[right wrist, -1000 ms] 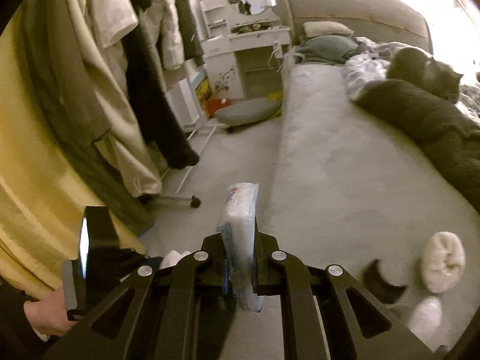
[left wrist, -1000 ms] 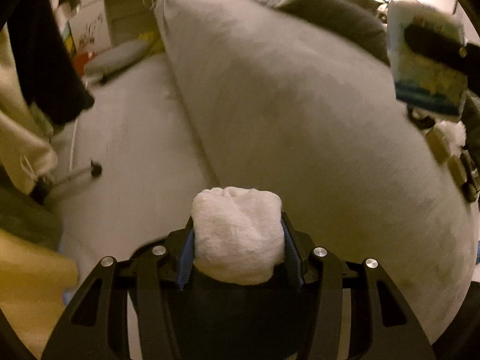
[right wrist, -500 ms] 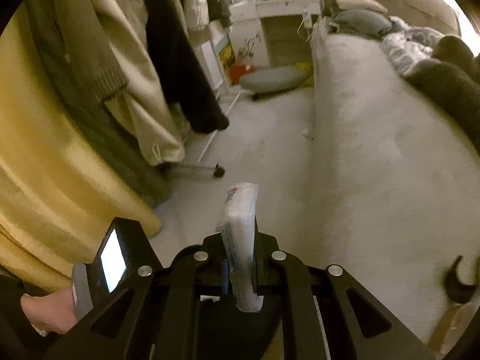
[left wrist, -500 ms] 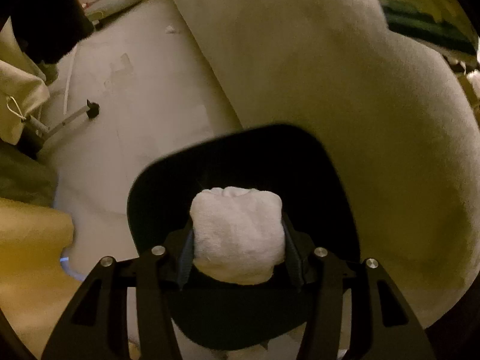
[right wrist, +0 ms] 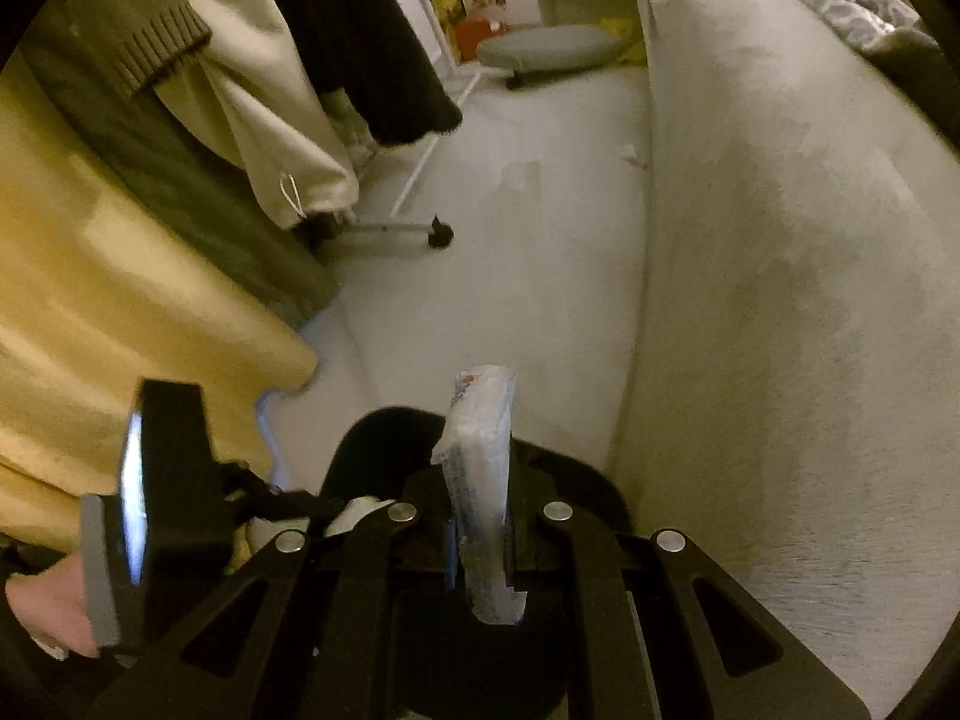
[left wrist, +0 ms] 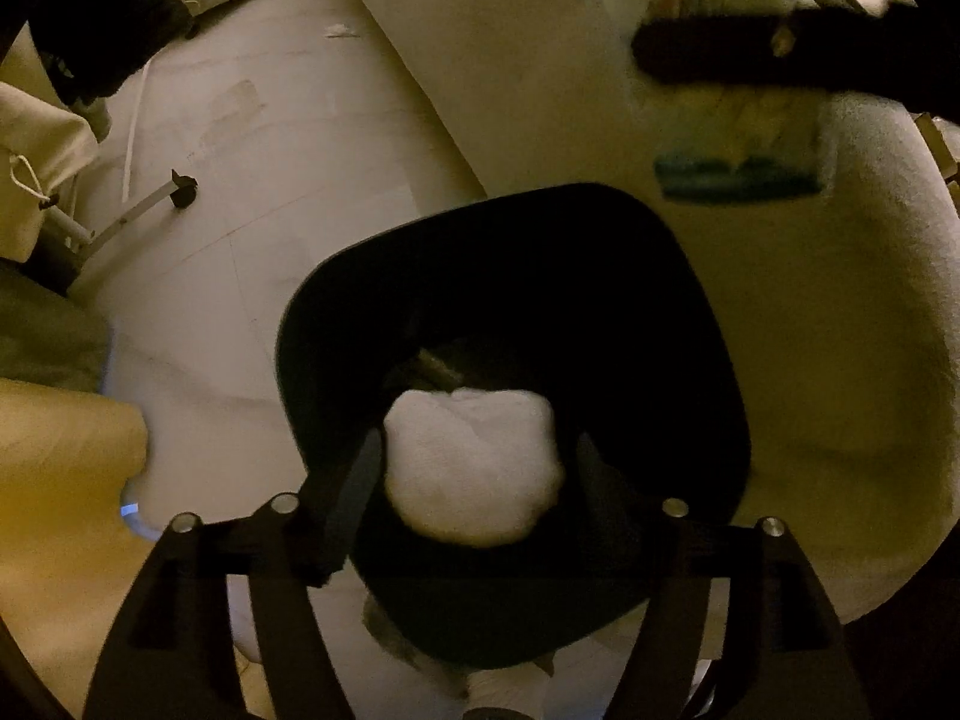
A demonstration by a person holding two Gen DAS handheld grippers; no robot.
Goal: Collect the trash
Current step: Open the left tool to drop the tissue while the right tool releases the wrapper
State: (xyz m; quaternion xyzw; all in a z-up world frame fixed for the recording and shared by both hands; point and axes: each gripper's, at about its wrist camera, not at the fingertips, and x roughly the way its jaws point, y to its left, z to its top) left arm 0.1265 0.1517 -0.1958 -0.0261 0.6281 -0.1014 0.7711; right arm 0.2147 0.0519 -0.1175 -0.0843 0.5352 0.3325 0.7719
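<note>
A white crumpled paper wad (left wrist: 474,474) sits between the fingers of my left gripper (left wrist: 474,456), directly over the mouth of a black bin (left wrist: 660,330). The jaws are opening, and gaps show beside the wad, so the pads no longer press on it. My right gripper (right wrist: 480,480) is shut on a thin plastic tissue packet (right wrist: 480,450) held edge-up above the bin's rim (right wrist: 372,438). The left wrist view shows that packet (left wrist: 738,138) blurred at the upper right. A hand (right wrist: 42,606) carries the left gripper at the lower left.
A grey bed (right wrist: 780,240) runs along the right, right beside the bin. A clothes rack's wheeled foot (right wrist: 441,234) stands on the pale floor, with hanging clothes (right wrist: 288,90) and yellow fabric (right wrist: 120,300) on the left. A round grey cushion (right wrist: 552,51) lies farther back.
My left jaws have spread away from the wad. Both grippers sank toward the black bin, which now fills the lower part of each view. The packet stays gripped.
</note>
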